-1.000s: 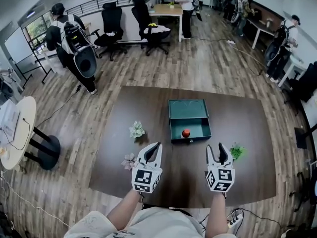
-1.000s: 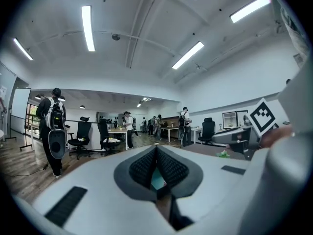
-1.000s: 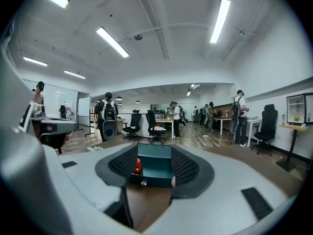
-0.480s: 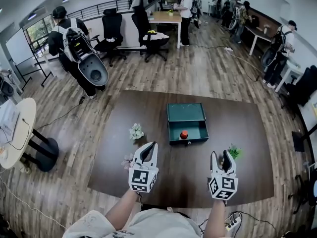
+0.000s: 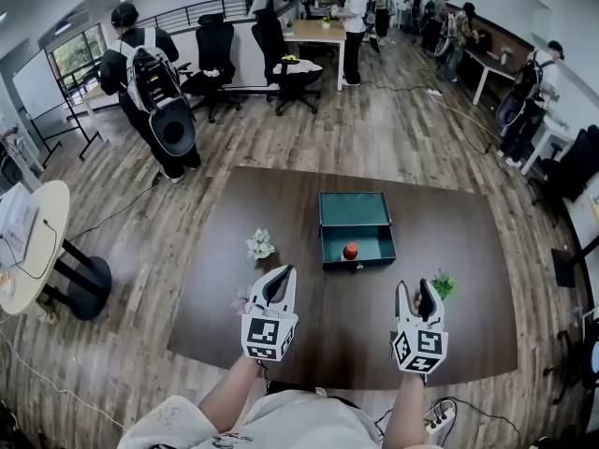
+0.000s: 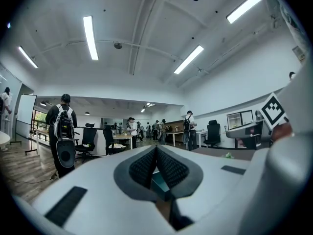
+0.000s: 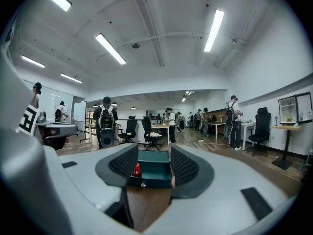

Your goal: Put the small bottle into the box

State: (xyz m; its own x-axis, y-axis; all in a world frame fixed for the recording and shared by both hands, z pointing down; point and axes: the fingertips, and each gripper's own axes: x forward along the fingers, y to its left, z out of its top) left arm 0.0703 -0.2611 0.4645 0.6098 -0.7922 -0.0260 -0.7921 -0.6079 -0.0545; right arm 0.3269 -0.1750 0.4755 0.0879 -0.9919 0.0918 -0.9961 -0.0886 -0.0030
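The small red bottle (image 5: 350, 251) stands inside the open teal box (image 5: 357, 215) at the middle of the dark table (image 5: 468, 241), near the box's front wall. My left gripper (image 5: 285, 276) hovers near the front left of the box, shut with nothing held. My right gripper (image 5: 414, 292) hangs at the front right, open and empty. In the right gripper view, the box (image 7: 154, 168) and the bottle (image 7: 136, 170) show between the spread pads, some way ahead of my right gripper (image 7: 152, 164). In the left gripper view, my left gripper (image 6: 156, 151) has its pads meeting, with a sliver of the box (image 6: 159, 182) below.
Small potted plants stand on the table: a white-green one (image 5: 259, 244) left of the box, a pinkish one (image 5: 242, 302) beside my left gripper, a green one (image 5: 443, 285) by my right gripper. Beyond the table, a person with a backpack (image 5: 150, 82), office chairs and desks.
Both grippers have drawn back slightly toward the table's near edge. The bottle has stayed in the box. The person with the backpack has shifted in the background.
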